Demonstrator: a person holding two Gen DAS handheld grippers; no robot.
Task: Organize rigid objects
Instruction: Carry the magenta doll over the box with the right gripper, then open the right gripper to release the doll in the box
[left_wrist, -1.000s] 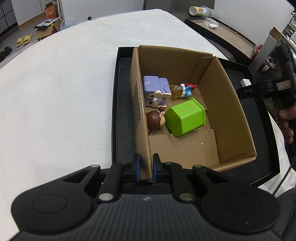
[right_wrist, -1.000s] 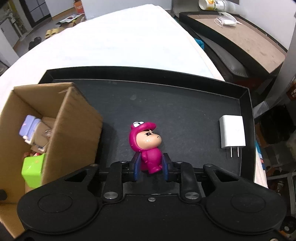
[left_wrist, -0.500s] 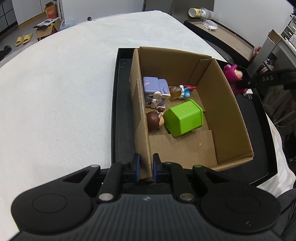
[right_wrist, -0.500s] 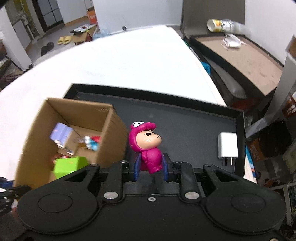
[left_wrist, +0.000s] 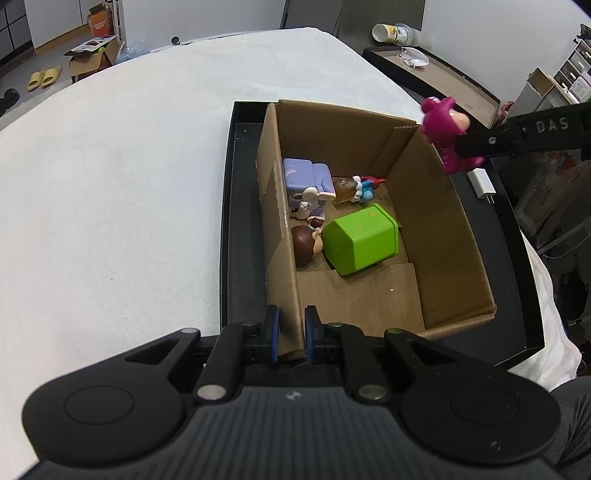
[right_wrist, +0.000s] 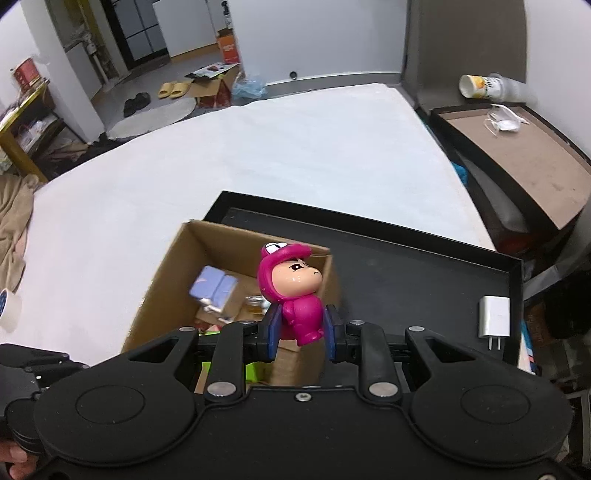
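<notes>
My right gripper is shut on a pink toy figure and holds it in the air above the right wall of an open cardboard box. From the left wrist view the pink figure hangs at the box's far right corner. My left gripper is shut on the near left wall of the cardboard box. Inside lie a green cube, a lilac toy, a brown-haired figure and a small bottle toy.
The box stands in a black tray on a white cloth-covered table. A white charger plug lies in the tray's right part. A roll of tape sits at the table's left edge. A side shelf stands beyond.
The right gripper has lifted the pink figure off the tray floor and carried it left, over the box wall. The left gripper has kept its hold on the box.
</notes>
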